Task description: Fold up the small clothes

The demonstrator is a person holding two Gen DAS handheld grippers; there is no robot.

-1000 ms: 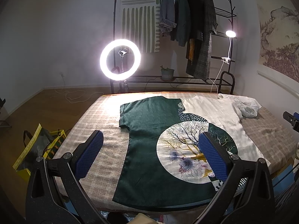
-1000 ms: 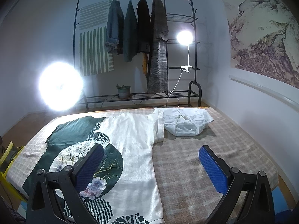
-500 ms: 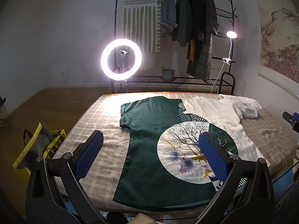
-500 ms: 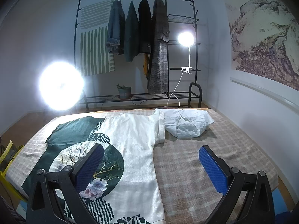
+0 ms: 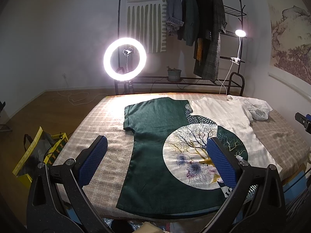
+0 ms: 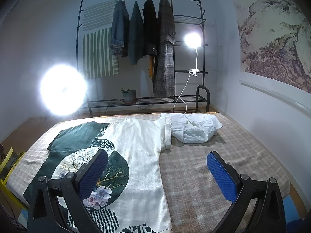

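Both grippers, left (image 5: 155, 151) and right (image 6: 157, 167), level above the spread T-shirt (image 5: 165, 145), jaws wide apart, empty.

The T-shirt (image 5: 171, 155) lies flat on the bed (image 5: 101, 128); a crumpled garment (image 6: 194, 129) sits at its two o'clock, a clothes rack (image 6: 140, 101) at twelve.

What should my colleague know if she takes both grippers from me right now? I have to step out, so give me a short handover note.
Left gripper: open, empty, above the green half of the T-shirt.
Right gripper: open, empty, above the shirt's white edge and the bare checked cover.
T-shirt: spread flat, face up, on the cover, sleeves out.
White garment: crumpled by the shirt's white sleeve, at the far end.
Done: shirt laid out; no fold made.
Left: fold the T-shirt, then probably the white garment.
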